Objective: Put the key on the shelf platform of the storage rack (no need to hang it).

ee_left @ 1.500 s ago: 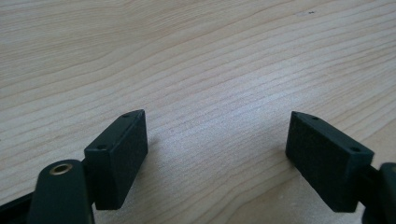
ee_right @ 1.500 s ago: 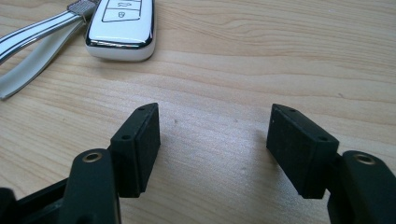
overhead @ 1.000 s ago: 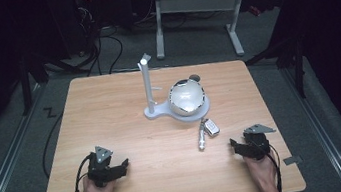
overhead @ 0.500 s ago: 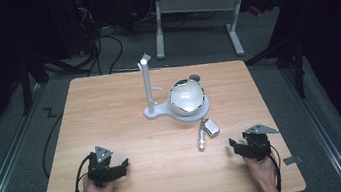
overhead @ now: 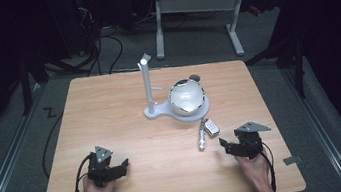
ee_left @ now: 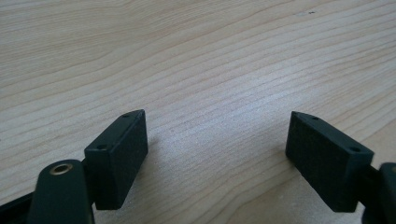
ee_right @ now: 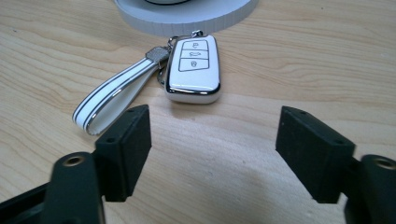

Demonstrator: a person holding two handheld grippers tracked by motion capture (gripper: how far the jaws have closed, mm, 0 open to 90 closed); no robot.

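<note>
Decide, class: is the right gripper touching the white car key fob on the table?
Apart. The right gripper view shows bare wood between the right gripper and the key fob, with both jaws spread wide and short of it.

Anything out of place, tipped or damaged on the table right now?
Nothing stands out. The white stand sits upright with the shiny bowl on its base. The key fob lies flat on the table beside the base, strap trailing. The left tool and right tool are open and empty.

In my right gripper view the white stand base [ee_right: 187, 11] is cut off by the top edge, and the key fob's [ee_right: 194, 70] 3 button icons are too small to read.
</note>
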